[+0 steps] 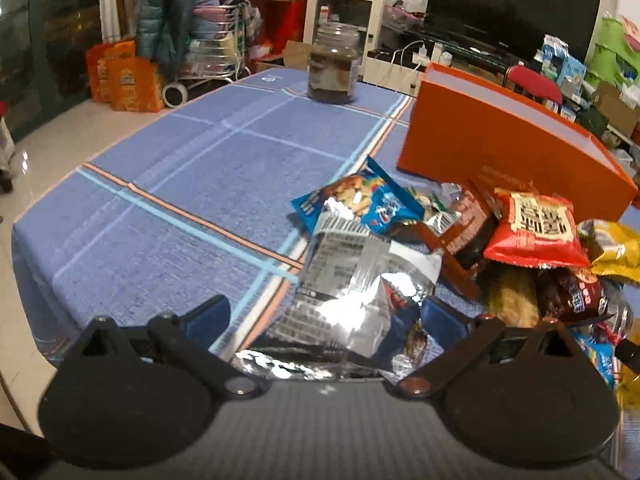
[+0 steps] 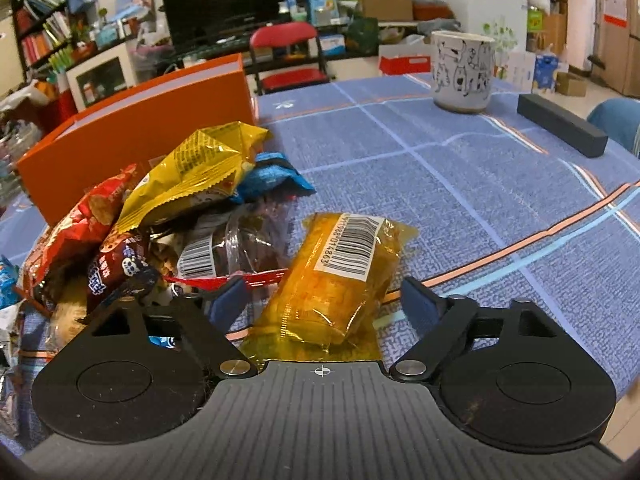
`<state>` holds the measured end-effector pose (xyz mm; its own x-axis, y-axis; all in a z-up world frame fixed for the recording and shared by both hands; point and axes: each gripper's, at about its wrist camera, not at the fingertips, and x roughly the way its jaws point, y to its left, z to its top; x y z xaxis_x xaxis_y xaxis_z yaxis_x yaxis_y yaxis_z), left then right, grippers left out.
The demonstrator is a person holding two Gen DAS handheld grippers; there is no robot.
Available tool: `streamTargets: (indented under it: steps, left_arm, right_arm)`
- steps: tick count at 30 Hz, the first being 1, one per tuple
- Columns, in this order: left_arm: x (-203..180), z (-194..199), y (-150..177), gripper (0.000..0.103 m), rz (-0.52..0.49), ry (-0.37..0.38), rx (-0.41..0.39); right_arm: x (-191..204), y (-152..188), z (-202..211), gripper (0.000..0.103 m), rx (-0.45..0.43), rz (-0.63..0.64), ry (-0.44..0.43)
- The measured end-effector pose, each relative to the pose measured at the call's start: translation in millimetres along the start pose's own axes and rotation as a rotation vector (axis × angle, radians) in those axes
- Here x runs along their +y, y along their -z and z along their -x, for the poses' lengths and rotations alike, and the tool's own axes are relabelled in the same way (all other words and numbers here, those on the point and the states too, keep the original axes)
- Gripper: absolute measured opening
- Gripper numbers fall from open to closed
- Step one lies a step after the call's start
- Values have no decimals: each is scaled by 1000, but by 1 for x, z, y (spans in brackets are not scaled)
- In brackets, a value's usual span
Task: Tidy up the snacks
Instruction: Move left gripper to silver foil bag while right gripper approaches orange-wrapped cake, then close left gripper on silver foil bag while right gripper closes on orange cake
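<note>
Left gripper (image 1: 324,316): jaws wide apart, straddling the silver packet; neither pad seems to press on it, so nothing is gripped.
Silver packet (image 1: 352,280): crinkled foil lying label-up at the near left edge of the pile, on the blue cloth (image 1: 180,184). Judged very light, soft and slick; a pinch across the flat body or a crimped end seam should hold, though the contents may crush.
Jar (image 1: 334,66): dark-filled glass at the far side of the table, well apart from the snacks.
Blue packet (image 1: 360,200): just behind the silver one, partly under it.
Orange box (image 1: 500,144): long, standing behind the pile; probably where the snacks go, though that is a guess.
Red packet (image 1: 536,232): puffed, leaning on the pile in front of the box.
Pile (image 2: 160,232): red, brown, yellow and clear packets heaped left of the right gripper, touching one another.
Yellow packet (image 2: 200,168): on top of the pile, foil, likely air-filled and springy.
Right gripper (image 2: 324,304): jaws open wider than the amber packet, pads clear on both sides; it holds nothing.
Amber packet (image 2: 340,280): clear wrap, barcode up, flat on the cloth beside the pile, between the right jaws. Judged light, slippery film over soft contents; grip across the middle.
Mug (image 2: 462,72): white, far right, well apart.
Black bar (image 2: 560,124): at the right edge.
</note>
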<state>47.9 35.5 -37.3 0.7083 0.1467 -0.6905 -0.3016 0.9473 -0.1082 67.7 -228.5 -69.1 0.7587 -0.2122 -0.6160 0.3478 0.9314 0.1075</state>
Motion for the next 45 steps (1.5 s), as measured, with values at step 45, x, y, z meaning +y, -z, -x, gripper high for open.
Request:
streamTargets:
  steps: [45]
  left_arm:
    - [-19, -24, 14, 100, -165, 45, 45]
  right_arm:
    - [4, 10, -3, 77, -15, 60, 5]
